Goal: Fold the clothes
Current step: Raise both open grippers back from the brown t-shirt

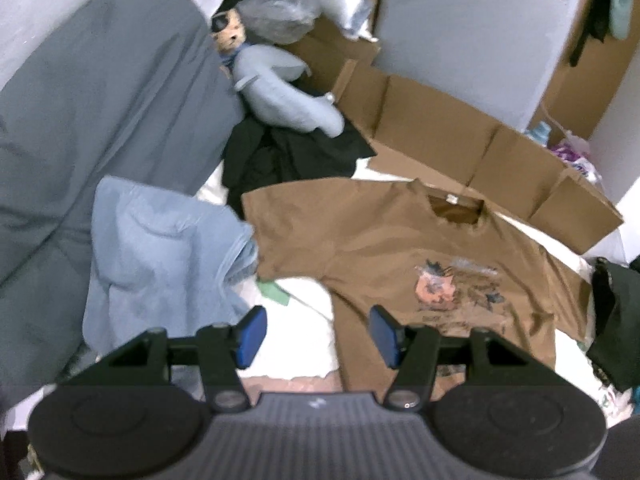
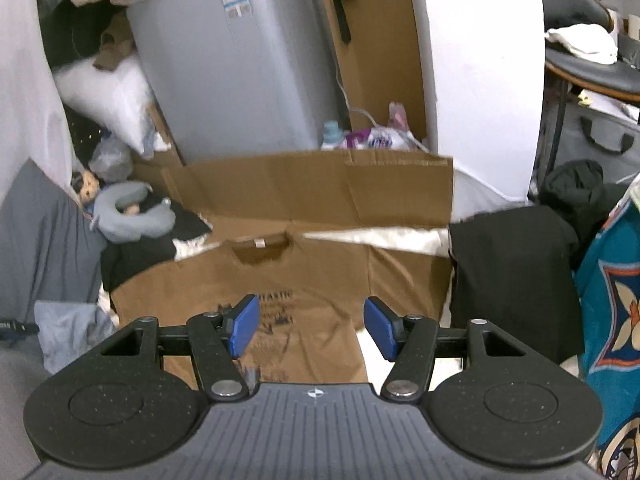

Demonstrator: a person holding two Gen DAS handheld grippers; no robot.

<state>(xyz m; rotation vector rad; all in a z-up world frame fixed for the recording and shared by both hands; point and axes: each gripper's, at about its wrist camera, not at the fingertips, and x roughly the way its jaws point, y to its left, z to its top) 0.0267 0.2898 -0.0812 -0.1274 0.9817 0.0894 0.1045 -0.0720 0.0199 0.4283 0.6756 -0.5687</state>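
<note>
A brown T-shirt (image 1: 380, 248) with a printed graphic lies spread flat, face up, on a white sheet, collar toward the cardboard. It also shows in the right wrist view (image 2: 328, 280). My left gripper (image 1: 318, 334) is open and empty, hovering over the shirt's lower left edge below its left sleeve. My right gripper (image 2: 310, 328) is open and empty, hovering above the shirt's lower right part near the hem. Neither gripper touches the cloth.
A light blue garment (image 1: 160, 256) lies left of the shirt, black clothes (image 1: 288, 156) and a plush doll (image 1: 280, 88) beyond it. A flattened cardboard box (image 2: 320, 188) stands behind the collar. A black garment (image 2: 516, 276) lies right of the shirt, a patterned teal cloth (image 2: 616, 320) further right.
</note>
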